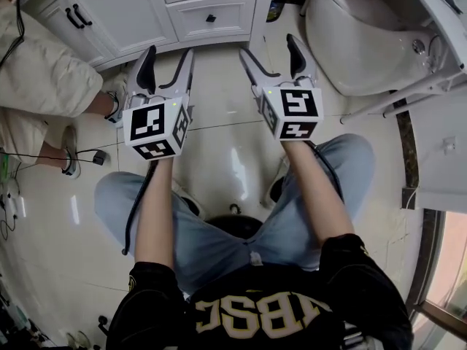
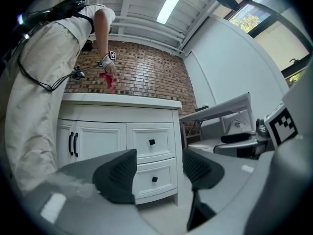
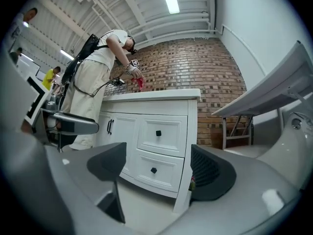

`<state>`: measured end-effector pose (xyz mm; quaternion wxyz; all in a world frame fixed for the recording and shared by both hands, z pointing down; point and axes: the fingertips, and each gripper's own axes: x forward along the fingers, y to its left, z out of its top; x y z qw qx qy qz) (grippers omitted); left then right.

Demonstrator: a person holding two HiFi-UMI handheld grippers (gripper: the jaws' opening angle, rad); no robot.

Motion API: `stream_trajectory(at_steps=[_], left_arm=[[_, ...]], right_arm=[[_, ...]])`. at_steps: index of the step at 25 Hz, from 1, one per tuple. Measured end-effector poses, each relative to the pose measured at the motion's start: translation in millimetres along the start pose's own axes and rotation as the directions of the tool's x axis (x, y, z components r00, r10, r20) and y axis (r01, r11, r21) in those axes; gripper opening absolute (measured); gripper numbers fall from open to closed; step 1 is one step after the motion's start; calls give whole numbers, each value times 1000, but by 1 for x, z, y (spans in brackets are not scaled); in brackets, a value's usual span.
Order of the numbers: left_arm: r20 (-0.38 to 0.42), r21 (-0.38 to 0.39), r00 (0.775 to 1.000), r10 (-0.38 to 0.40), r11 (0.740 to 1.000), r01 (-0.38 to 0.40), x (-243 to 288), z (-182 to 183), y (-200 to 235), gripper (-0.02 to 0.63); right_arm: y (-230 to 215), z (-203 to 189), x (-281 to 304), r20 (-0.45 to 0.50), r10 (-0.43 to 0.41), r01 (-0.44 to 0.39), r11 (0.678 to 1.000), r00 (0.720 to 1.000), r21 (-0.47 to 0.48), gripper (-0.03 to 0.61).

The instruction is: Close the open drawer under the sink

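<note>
White panelled lower drawer (image 1: 198, 19), small black square knob (image 3: 153, 170): set in white vanity cabinet (image 1: 124, 17) under countertop (image 3: 151, 95). Front looks flush, likely already shut.

Judged rigid, light on runners. Push flat panel beside knob; knob too small for firm pinch.

Left gripper (image 1: 170, 53), right gripper (image 1: 268, 46): jaws spread, nothing between, well short of cabinet.

Sink basin hidden above countertop. Drawer seam hard to judge. Second person (image 1: 44, 71) partly cut off at cabinet doors.
</note>
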<state>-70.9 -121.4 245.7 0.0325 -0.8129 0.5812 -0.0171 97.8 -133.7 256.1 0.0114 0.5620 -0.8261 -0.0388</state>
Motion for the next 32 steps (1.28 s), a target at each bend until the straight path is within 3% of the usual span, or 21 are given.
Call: stream_trajectory(at_steps=[4, 9, 17, 32], left_arm=[[10, 24, 1000, -12, 1000, 12, -3, 10, -19, 295], [-5, 54, 1000, -18, 998, 18, -3, 2, -23, 295], [-19, 44, 1000, -18, 999, 19, 4, -6, -22, 295], [-25, 28, 999, -31, 999, 31, 11, -10, -23, 295]], right_arm=[[-3, -6, -14, -20, 12, -12, 1000, 1000, -9, 413], [-13, -23, -19, -57, 26, -21, 996, 998, 86, 410], [-22, -3, -16, 8, -39, 39, 999, 999, 10, 408], [-17, -9, -8, 2, -30, 30, 1000, 1000, 4, 407]])
